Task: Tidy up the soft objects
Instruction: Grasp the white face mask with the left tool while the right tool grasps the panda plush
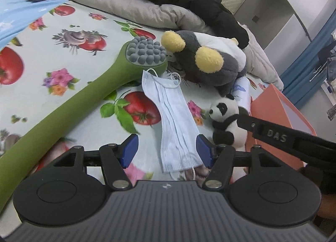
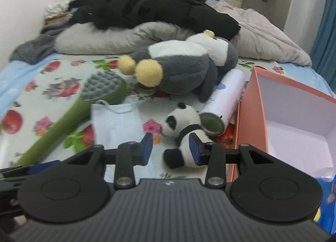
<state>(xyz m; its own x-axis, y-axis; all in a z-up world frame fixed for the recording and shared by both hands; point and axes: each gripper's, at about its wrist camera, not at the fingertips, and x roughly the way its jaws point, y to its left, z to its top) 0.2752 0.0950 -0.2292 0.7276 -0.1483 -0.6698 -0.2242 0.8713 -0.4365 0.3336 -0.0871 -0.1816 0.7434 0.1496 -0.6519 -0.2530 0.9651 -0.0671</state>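
A small panda plush [image 2: 184,128] lies on the bed next to the orange box [image 2: 250,116]; it also shows in the left wrist view [image 1: 225,120]. My right gripper [image 2: 171,147] is open, its right pad against the panda's body. A large grey-and-white plush with yellow feet [image 2: 180,70] lies behind it and shows in the left wrist view [image 1: 210,59]. A blue face mask [image 1: 176,128] lies flat between the jaws of my open left gripper [image 1: 168,149], near the right pad. The mask is also in the right wrist view [image 2: 115,124].
A green long-handled massage brush [image 1: 69,103] lies diagonally at the left. A white cylinder [image 2: 224,99] lies beside the box. A grey pillow [image 2: 117,36] and black clothes [image 2: 159,9] are piled at the bed's head. My right gripper's arm [image 1: 289,137] crosses the left wrist view.
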